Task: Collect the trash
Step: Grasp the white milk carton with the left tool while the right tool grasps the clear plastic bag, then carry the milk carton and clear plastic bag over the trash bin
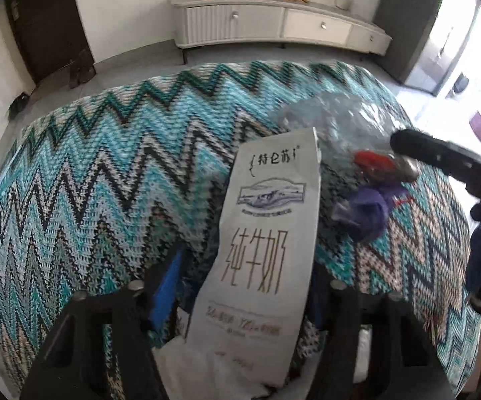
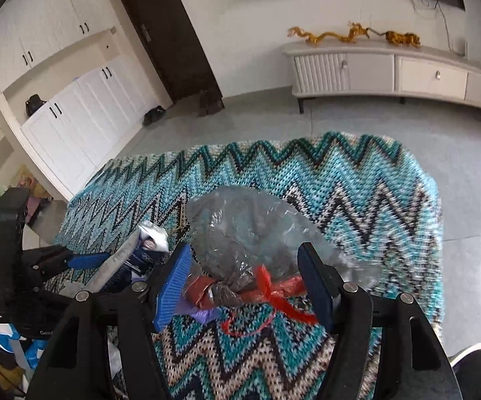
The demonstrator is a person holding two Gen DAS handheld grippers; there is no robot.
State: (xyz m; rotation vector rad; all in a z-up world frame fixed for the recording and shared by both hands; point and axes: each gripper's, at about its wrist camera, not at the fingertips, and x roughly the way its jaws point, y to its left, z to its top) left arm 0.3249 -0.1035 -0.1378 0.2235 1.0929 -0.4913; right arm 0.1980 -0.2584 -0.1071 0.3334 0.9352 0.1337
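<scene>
Left tongs straddle the milk carton, contact unclear. Right tongs spread around the clear bag's red-tied neck. Both items on zigzag-blanketed bench.

A zigzag knitted blanket in teal and white covers the near surface. Far off, a white cabinet carries golden dragon figures; a dark door stands left.

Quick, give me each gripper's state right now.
Left gripper: jaws either side of the flattened milk carton; grip cannot be told.
Right gripper: open, straddling the knotted neck of the clear plastic bag.
</scene>
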